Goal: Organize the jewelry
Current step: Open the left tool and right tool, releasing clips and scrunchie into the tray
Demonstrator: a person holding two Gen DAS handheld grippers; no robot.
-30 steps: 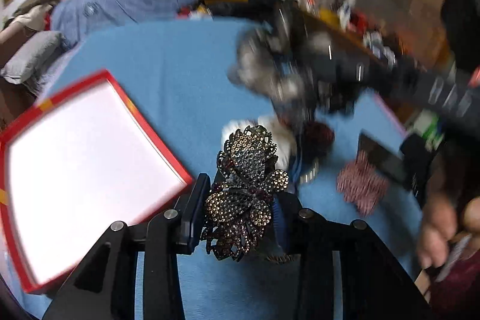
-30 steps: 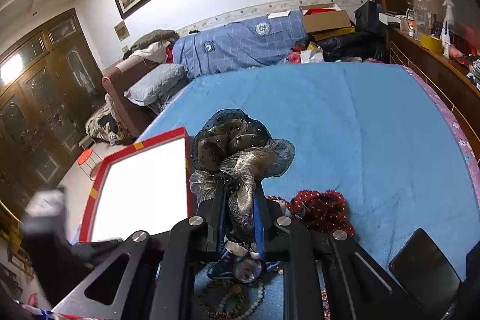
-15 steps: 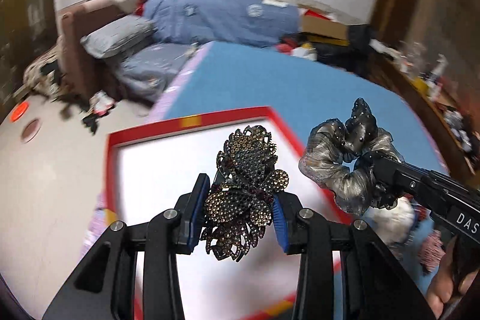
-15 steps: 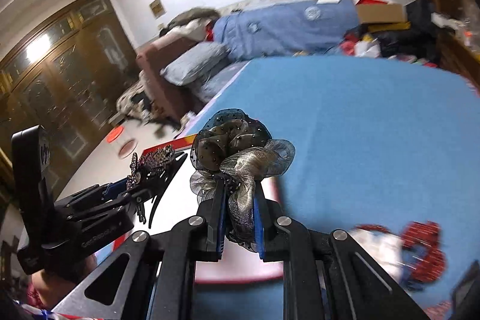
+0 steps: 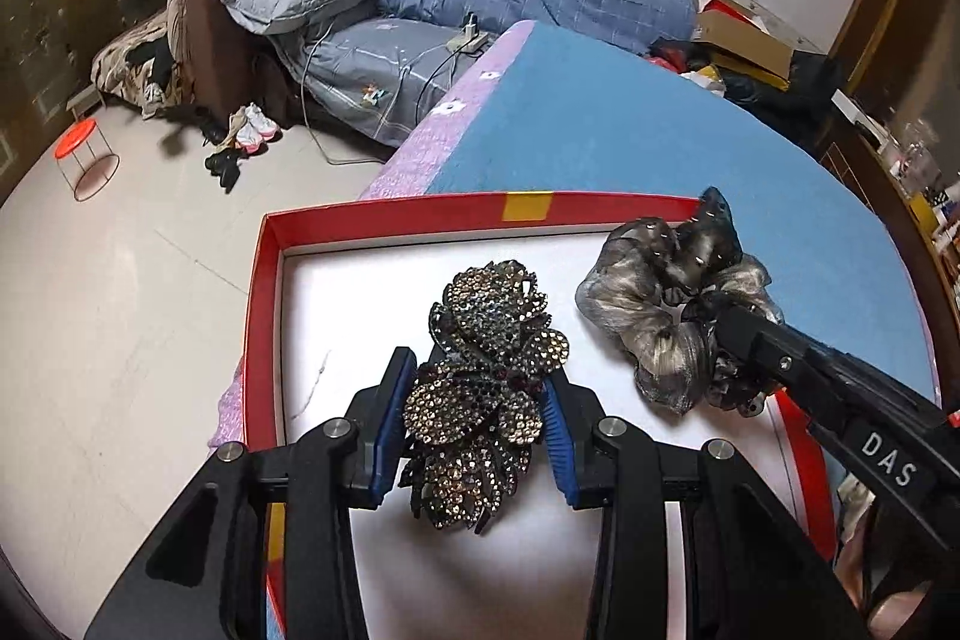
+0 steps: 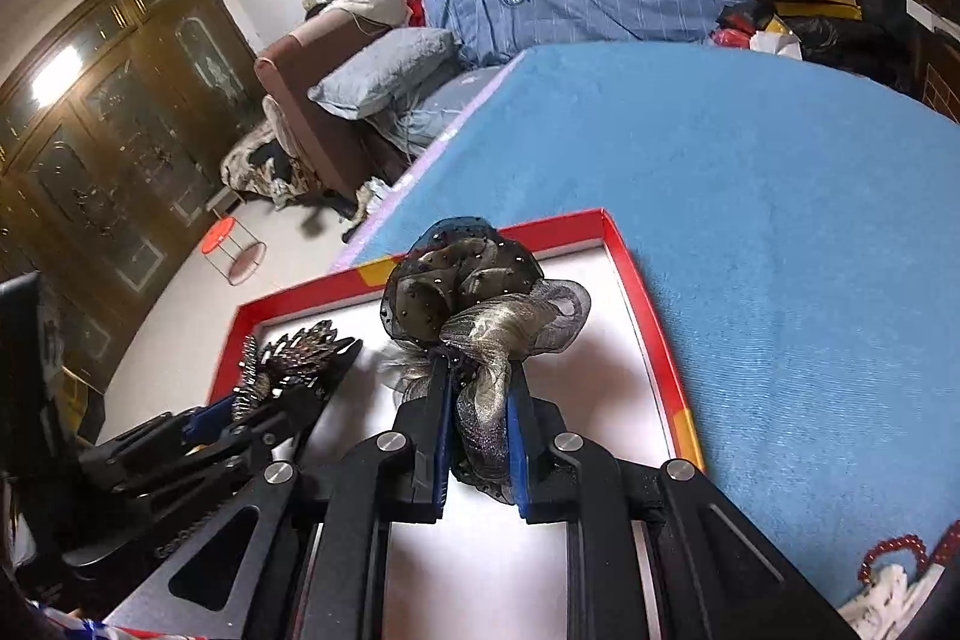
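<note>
I see the rhinestone flower clip low in the centre of my left view, between my left gripper jaws, which are opening but still touch its sides. At right centre, my right gripper pinches the gauzy scrunchie. Both hang over the red-rimmed white tray on the blue bedspread

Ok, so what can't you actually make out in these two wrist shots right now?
- Left wrist view: whether the rhinestone flower clip touches the red box; its underside is hidden. The left gripper is opening.
- Right wrist view: the scrunchie's lower part, hidden between the right gripper's pads.
- Right wrist view: the red beads, cut off by the edge.
</note>
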